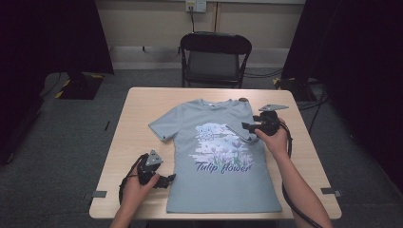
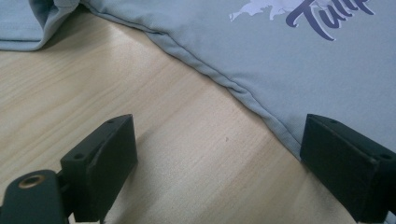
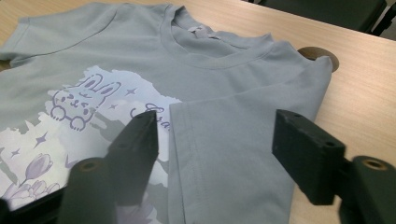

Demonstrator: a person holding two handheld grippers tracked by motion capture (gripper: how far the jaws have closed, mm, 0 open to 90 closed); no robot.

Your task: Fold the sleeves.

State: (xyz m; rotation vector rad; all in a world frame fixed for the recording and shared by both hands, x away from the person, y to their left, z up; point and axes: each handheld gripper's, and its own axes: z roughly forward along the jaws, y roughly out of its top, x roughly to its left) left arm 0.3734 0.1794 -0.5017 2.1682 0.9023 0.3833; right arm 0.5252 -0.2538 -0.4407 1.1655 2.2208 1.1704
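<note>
Probably a recording lab: black curtains point(image 1: 52, 38), bare table point(image 1: 138, 109), folding chair point(image 1: 215, 57), floor cables point(image 1: 266, 73).

light: dim room, table point(image 1: 142, 102) evenly lit | shadows: soft | focus: near jaws blurred (gripper views)

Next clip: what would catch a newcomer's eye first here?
A grey T-shirt printed with a bunny and "Tulip flower" lies face up on the wooden table. One sleeve is folded in over the print, with the right tool open just above it. The left tool rests open at the shirt's lower side edge.
</note>
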